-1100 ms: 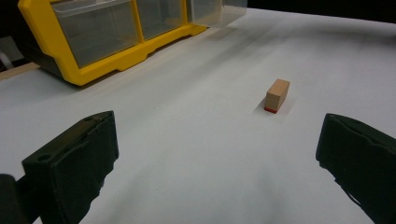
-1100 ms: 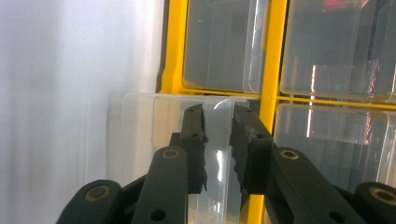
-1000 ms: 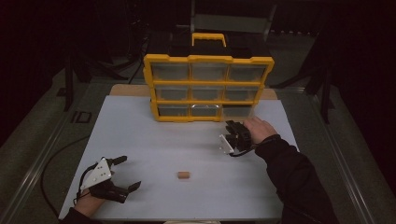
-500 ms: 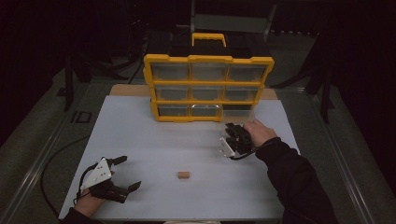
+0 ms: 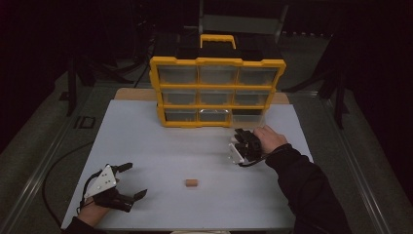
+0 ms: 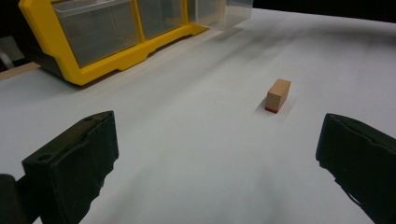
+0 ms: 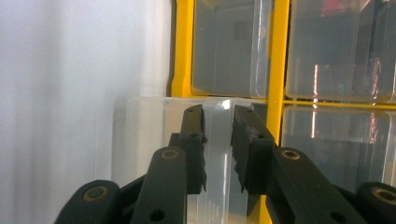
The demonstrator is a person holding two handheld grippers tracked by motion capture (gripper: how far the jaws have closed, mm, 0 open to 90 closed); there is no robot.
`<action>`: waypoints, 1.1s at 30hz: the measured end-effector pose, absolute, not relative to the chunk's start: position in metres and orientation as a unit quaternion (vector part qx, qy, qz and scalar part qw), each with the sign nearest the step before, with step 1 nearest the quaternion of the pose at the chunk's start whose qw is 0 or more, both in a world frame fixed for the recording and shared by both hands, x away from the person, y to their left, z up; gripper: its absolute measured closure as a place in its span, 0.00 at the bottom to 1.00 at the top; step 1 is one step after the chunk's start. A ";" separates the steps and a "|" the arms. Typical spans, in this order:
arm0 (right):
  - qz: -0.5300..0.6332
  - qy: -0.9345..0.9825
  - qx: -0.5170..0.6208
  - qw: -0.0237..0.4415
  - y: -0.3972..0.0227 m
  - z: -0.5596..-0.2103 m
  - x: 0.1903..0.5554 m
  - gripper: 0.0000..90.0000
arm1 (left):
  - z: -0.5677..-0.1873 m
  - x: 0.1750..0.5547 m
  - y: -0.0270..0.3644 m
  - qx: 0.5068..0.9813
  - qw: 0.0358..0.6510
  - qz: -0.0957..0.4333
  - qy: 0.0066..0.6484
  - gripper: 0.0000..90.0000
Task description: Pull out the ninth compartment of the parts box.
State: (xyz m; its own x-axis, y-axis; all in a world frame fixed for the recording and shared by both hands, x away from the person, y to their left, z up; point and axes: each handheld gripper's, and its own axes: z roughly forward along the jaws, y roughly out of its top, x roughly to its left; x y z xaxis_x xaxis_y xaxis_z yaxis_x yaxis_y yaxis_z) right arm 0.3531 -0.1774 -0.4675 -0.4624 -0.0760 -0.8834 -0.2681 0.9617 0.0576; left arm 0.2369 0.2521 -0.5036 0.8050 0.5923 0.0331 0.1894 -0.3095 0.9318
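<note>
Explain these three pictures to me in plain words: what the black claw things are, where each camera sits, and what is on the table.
A person holds a two-jaw gripper in each hand. The high view looks down on a white table. The left gripper rests open near a small wooden block; its own camera looks between its jaws at that block. The right gripper is at the yellow drawer organizer. Its camera shows the jaws on either side of the handle of a clear drawer, which is pulled partly out; whether they press on it is unclear.
</note>
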 end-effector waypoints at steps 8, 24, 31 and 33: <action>0.119 0.845 -0.049 0.518 -0.172 -0.459 0.357 0.32 | -0.504 0.237 0.252 0.787 0.533 0.188 0.248 0.00; 0.301 0.834 0.159 0.434 -0.192 -0.423 0.372 0.17 | -0.503 0.237 0.252 0.787 0.534 0.187 0.247 0.00; 0.367 0.817 0.217 0.389 -0.205 -0.417 0.378 0.13 | -0.503 0.237 0.253 0.786 0.536 0.186 0.247 0.00; 0.380 0.812 0.234 0.376 -0.207 -0.416 0.379 0.12 | -0.503 0.237 0.253 0.786 0.536 0.186 0.247 0.00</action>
